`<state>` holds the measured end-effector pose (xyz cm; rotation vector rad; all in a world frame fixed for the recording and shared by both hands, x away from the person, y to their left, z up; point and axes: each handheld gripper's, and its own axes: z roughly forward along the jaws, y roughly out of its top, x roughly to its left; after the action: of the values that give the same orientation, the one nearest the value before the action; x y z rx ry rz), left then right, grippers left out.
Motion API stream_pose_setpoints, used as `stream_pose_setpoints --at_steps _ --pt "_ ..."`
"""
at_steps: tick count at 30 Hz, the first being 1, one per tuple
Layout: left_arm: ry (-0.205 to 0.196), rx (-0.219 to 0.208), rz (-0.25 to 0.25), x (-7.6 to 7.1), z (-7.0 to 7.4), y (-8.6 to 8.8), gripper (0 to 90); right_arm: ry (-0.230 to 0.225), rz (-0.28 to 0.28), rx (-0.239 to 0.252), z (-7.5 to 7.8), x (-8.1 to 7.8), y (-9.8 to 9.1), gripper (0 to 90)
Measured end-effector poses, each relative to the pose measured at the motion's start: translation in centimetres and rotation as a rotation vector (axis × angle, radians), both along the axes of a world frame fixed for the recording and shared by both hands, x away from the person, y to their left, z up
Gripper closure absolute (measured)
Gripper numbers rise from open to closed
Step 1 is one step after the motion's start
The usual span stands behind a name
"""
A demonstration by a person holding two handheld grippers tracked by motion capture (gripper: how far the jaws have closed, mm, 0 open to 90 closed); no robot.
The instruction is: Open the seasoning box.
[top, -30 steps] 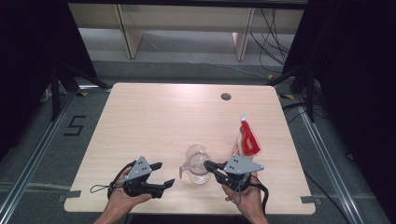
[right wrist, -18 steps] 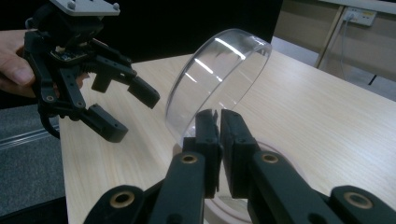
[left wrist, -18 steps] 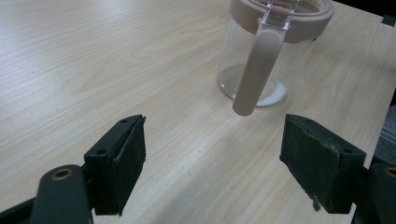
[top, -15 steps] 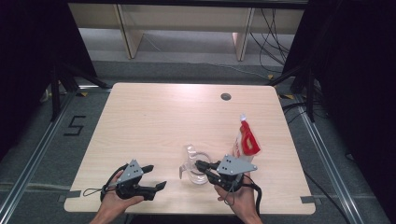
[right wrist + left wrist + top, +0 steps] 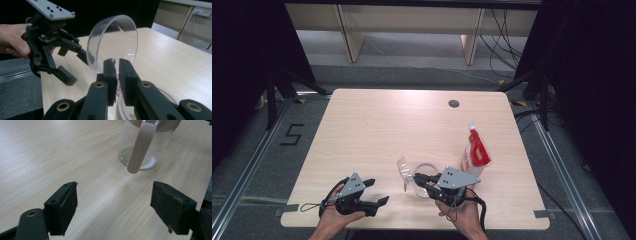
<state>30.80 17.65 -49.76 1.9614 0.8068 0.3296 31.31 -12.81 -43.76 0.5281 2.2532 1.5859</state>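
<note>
Right gripper (image 5: pixel 115 65) is pinching the clear lid (image 5: pixel 113 42), tilting it off the jar (image 5: pixel 424 176) at the table's (image 5: pixel 377 125) near edge, exposing the mouth; left gripper (image 5: pixel 113 207) is waiting spread beside.

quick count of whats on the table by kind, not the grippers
clear jar: 1
clear lid, pinched in the right gripper: 1
red and white pouch: 1
total: 3
</note>
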Motion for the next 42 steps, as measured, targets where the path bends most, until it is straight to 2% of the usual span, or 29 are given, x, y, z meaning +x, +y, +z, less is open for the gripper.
stream_pose_setpoints --at_steps 2,3,4,5,6,7,8,9,10,11,12,14,15,17,18,21,24,25,26,27,28,29,31,33,34,35,36,38,42 --pt "0.014 -0.016 0.017 -0.1 -0.1 -0.1 20.7 -0.011 -0.013 0.009 0.0 0.0 -0.2 81.0" --pt "0.005 -0.014 0.012 0.0 -0.1 -0.1 20.4 -0.014 -0.013 0.008 -0.1 0.0 -0.4 78.4" --pt "-0.002 -0.010 0.007 0.0 -0.1 -0.1 19.5 0.012 -0.032 0.008 -0.1 -0.2 -0.9 74.4" --pt "-0.002 -0.009 0.009 0.0 -0.1 -0.1 19.5 0.012 -0.032 0.008 -0.1 -0.2 -0.9 74.4" --pt "-0.005 -0.002 0.011 0.0 0.0 0.0 18.8 0.001 -0.041 -0.006 -0.2 -0.5 -1.5 67.8" --pt "-0.005 -0.002 0.011 0.0 0.0 0.0 18.7 0.001 -0.041 -0.006 -0.2 -0.5 -1.5 67.8" --pt "0.009 -0.004 0.022 0.0 -0.1 0.0 18.5 0.002 -0.069 -0.003 -0.4 -0.8 -2.2 64.0" --pt "0.009 -0.004 0.022 0.0 -0.1 0.0 18.5 0.002 -0.069 -0.003 -0.4 -0.8 -2.2 64.0" --pt "0.020 -0.024 0.034 -0.1 -0.2 -0.2 18.5 0.006 -0.070 0.004 -0.5 -0.9 -2.5 62.8" --pt "0.015 -0.009 0.028 -0.1 -0.2 -0.1 18.5 -0.005 -0.092 -0.010 -0.5 -1.1 -3.0 60.4" --pt "0.001 0.004 0.008 0.0 -0.1 -0.1 18.5 0.026 -0.137 -0.009 -0.7 -1.6 -3.8 57.5" --pt "0.002 0.005 0.010 0.0 -0.1 -0.1 18.5 0.022 -0.127 -0.001 -0.7 -1.5 -4.1 57.0" --pt "0.000 0.004 0.010 0.0 -0.1 -0.2 18.3 0.022 -0.156 -0.006 -0.9 -2.0 -4.9 55.0" --pt "0.002 0.006 0.011 0.0 -0.1 -0.1 18.2 0.022 -0.145 -0.007 -1.1 -2.1 -5.2 53.9" --pt "0.002 0.010 0.013 0.0 -0.1 -0.1 17.8 0.033 -0.176 -0.007 -1.3 -2.6 -5.7 50.7" --pt "0.005 -0.003 0.014 0.0 -0.2 -0.1 17.6 0.022 -0.196 -0.010 -1.5 -2.9 -6.5 48.9" --pt "0.016 -0.016 0.028 0.0 -0.2 -0.2 17.0 0.049 -0.252 -0.020 -1.8 -3.7 -7.9 45.7" --pt "0.016 -0.016 0.028 0.0 -0.2 -0.2 16.8 0.049 -0.252 -0.020 -1.8 -3.7 -7.9 45.7" --pt "0.021 -0.010 0.031 -0.1 -0.2 -0.2 16.8 0.026 -0.268 -0.019 -1.8 -3.7 -8.2 45.4" --pt "0.023 -0.010 0.034 -0.1 -0.2 -0.2 16.7 0.038 -0.294 -0.028 -1.9 -4.0 -9.0 44.5" --pt "0.026 -0.012 0.038 -0.1 -0.2 -0.2 16.7 0.038 -0.294 -0.028 -1.9 -4.0 -9.0 44.5" --pt "0.019 -0.017 0.041 0.0 -0.3 -0.3 16.5 0.024 -0.306 -0.028 -2.0 -4.1 -9.4 44.2" --pt "0.023 -0.012 0.037 -0.1 -0.2 -0.3 16.4 0.047 -0.332 -0.024 -2.2 -4.4 -10.1 43.1" --pt "0.022 -0.013 0.037 -0.1 -0.3 -0.3 16.5 0.059 -0.362 -0.021 -2.2 -4.5 -10.5 43.0" --pt "0.018 0.020 0.030 0.0 -0.2 -0.2 16.5 0.059 -0.362 -0.021 -2.2 -4.5 -10.5 43.0" --pt "0.021 -0.011 0.034 -0.1 -0.3 -0.4 16.5 0.062 -0.367 -0.017 -2.3 -4.5 -10.7 42.8" --pt "0.019 0.001 0.031 0.0 -0.2 -0.3 16.5 0.067 -0.389 -0.016 -2.4 -4.6 -11.0 41.5" --pt "0.020 0.002 0.034 -0.1 -0.2 -0.3 16.5 0.057 -0.385 -0.020 -2.4 -4.5 -11.2 40.7" --pt "0.023 0.001 0.037 -0.1 -0.2 -0.3 16.5 0.076 -0.426 -0.011 -2.7 -4.2 -11.6 36.1"
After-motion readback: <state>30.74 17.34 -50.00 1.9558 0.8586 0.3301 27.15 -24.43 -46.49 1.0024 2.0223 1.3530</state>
